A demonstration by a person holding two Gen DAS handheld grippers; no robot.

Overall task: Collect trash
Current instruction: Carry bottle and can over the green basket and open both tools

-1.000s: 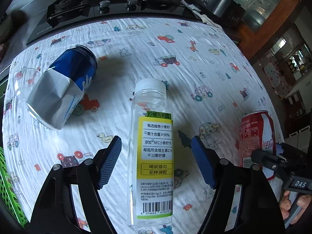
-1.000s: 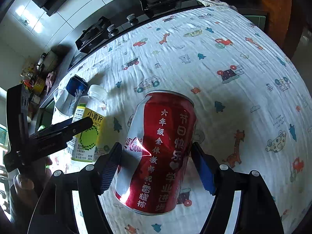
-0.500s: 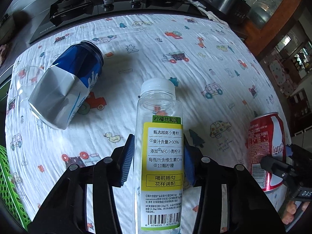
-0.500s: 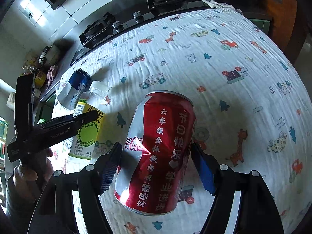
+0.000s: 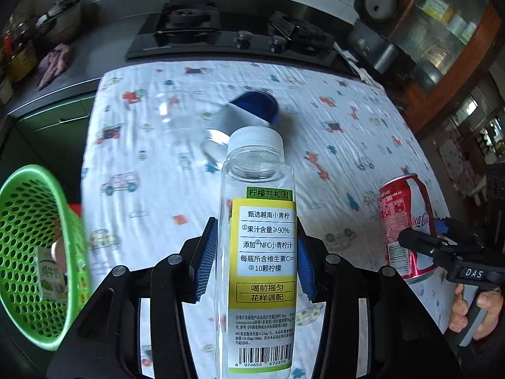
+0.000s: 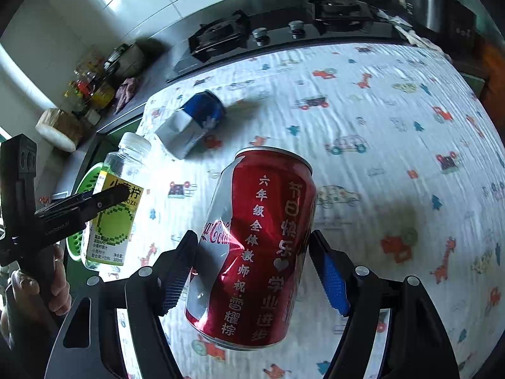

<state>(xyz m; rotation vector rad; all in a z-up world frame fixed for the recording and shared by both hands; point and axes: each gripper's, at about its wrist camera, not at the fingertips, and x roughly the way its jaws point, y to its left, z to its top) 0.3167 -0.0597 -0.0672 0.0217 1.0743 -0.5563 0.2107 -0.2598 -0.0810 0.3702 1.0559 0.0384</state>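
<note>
Bottle (image 5: 257,252) base cut off below.

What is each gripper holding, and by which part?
Left gripper clamps the bottle at mid-body, across its label. Right gripper grips the red can by its dented sides, about mid-height.

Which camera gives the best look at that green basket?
The left wrist view: the green basket shows its open mouth, holed wall and a carton inside. In the right wrist view only slivers peek out behind the held bottle.
</note>
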